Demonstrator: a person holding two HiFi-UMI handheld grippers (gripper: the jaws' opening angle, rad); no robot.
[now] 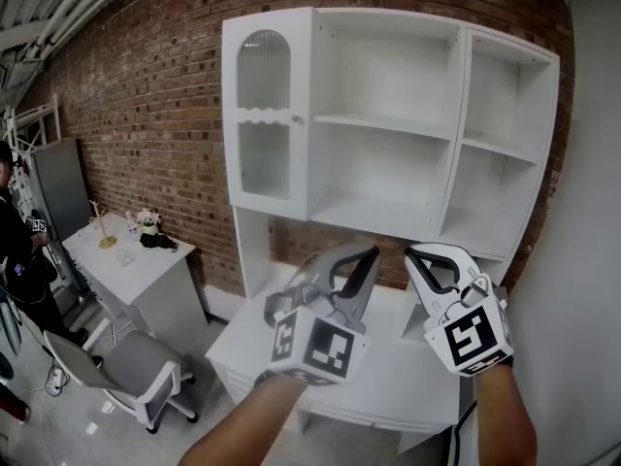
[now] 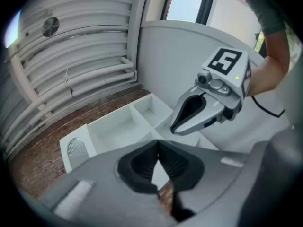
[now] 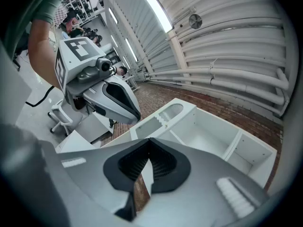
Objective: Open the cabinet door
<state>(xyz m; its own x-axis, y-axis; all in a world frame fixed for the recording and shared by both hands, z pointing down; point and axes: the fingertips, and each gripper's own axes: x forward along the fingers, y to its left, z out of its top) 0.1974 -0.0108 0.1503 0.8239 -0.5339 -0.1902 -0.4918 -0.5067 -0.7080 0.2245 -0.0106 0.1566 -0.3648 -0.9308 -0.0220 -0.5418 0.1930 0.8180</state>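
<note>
White cabinet door (image 1: 265, 115), w/ an arched ribbed-glass pane up top & a 2nd ribbed pane below, sits at the left end of a tall white shelf unit (image 1: 505, 144). It covers the left compartment and looks flush w/ the unit's front, i.e. shut. Small white knob (image 1: 296, 119) is near the door's right edge, approx. mid-height. Middle & right compartments are open-fronted shelves.

The unit stands along the back edge of a white desk worktop (image 1: 398, 386), against a red brick wall (image 1: 146, 85).

L gripper (image 1: 367, 253): silver-grey two-jaw tool w/ black ribbed pads & a marker cube at its rear. It's held over the worktop's middle, in front of and below the unit's middle compartment, nose tipped slightly up. Pads are pressed together at the tips, w/ nothing pinched. It's well apart from door & knob.

R gripper (image 1: 411, 253): same build, just beside the L one on its right, approx. level, nose toward the unit's lower shelves. Jaws are squeezed tight together & empty. It touches neither the unit nor the L gripper.

Left of the desk is a 2nd white table (image 1: 155, 265), w/ a gold stand (image 1: 102, 226) & a small flower bunch (image 1: 147, 219) toward its back edge. A grey office chair (image 1: 136, 367) sits in front of that table. A person in dark clothes (image 1: 15, 250) shows at the far left edge of the head view.
</note>
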